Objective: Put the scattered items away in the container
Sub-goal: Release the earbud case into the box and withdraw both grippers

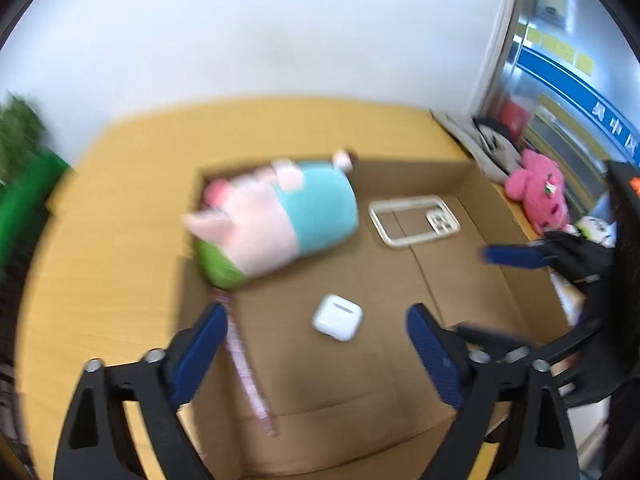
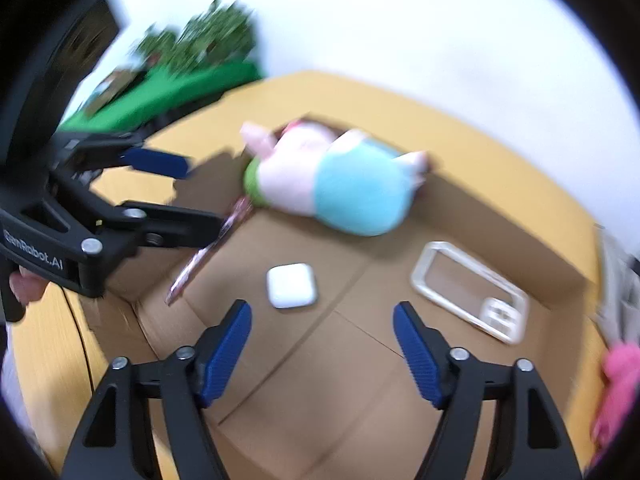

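Inside one cardboard box (image 1: 460,280) — one plush pig (image 1: 276,216), one earbud case (image 1: 338,317); both jaws wide, empty.

White lettering "GenRobot.AI" stands on the black body of the left gripper (image 2: 202,200)

The table (image 1: 132,216) has a yellow wooden top and stands against a white wall (image 1: 248,28). At one end there is a blurred green plant (image 2: 208,40) above a green box (image 2: 172,88). At the other end a glass door (image 1: 560,92) carries a blue band with white characters and some yellow notes.
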`<action>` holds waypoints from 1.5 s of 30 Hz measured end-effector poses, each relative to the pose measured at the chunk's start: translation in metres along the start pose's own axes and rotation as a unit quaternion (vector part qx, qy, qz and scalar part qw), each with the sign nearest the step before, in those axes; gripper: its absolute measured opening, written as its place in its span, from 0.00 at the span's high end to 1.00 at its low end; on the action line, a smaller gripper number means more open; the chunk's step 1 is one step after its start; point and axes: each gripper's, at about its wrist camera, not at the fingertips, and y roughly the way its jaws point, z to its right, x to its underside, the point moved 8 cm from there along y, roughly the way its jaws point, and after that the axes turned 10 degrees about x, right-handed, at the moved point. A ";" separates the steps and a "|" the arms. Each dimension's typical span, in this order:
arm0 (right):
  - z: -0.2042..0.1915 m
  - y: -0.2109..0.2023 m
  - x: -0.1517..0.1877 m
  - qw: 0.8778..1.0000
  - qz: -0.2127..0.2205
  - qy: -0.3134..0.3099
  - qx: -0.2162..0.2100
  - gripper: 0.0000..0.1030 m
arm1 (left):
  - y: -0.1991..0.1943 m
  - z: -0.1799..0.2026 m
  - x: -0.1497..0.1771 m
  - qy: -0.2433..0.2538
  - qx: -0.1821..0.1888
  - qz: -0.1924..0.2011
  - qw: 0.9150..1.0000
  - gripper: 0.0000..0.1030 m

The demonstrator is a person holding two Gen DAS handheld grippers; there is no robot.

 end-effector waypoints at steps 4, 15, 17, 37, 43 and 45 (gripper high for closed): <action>0.032 -0.040 0.002 0.994 0.038 0.093 0.037 0.22 | -0.050 0.021 0.012 0.039 -0.079 0.075 0.993 0.00; 0.013 -0.065 0.069 0.981 0.019 0.150 0.123 0.22 | -0.071 0.070 0.067 0.017 -0.095 0.112 0.989 0.00; 0.011 -0.073 0.073 0.982 0.020 0.145 0.122 0.22 | -0.072 0.074 0.072 0.013 -0.092 0.106 0.990 0.00; 0.012 -0.082 0.089 0.982 0.019 0.140 0.127 0.22 | -0.072 0.094 0.084 0.015 -0.081 0.100 0.992 0.00; 0.012 -0.084 0.088 0.982 0.020 0.139 0.126 0.22 | -0.072 0.092 0.085 0.008 -0.080 0.099 0.992 0.00; 0.011 -0.084 0.090 0.982 0.019 0.138 0.124 0.22 | -0.072 0.092 0.085 0.007 -0.079 0.099 0.992 0.00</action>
